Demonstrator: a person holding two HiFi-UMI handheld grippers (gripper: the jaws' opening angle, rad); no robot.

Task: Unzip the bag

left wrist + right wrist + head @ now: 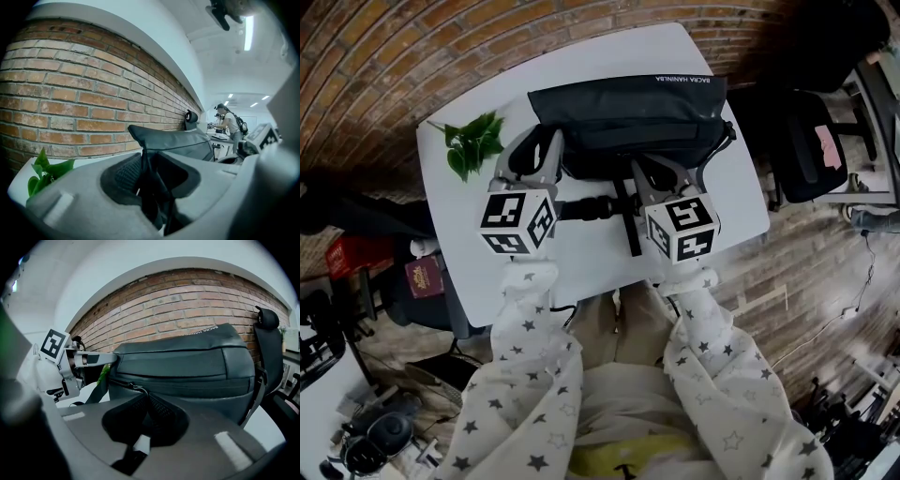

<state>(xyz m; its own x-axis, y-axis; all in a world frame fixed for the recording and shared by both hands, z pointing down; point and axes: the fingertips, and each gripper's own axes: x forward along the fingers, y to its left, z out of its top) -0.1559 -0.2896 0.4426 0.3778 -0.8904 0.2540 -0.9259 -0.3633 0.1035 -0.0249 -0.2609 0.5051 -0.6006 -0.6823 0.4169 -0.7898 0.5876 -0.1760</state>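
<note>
Head view: black fabric bag (628, 117) far on white counter (581, 262), left-end black strap (142, 140) clamped in left hand-held gripper (146, 164), small zip pull (131, 387) pinched in narrow right hand-held gripper (142, 398); next, probably a steady rightward draw.

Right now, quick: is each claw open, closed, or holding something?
Left claw: closed on a black strap at the end of the bag.
Right claw: closed, apparently on the bag's zipper pull.

Bag (628, 117) left end hidden in left tool (149, 168), zipper pull (127, 386) tucked inside right tool (142, 398), distant person (228, 123) tiny
</note>
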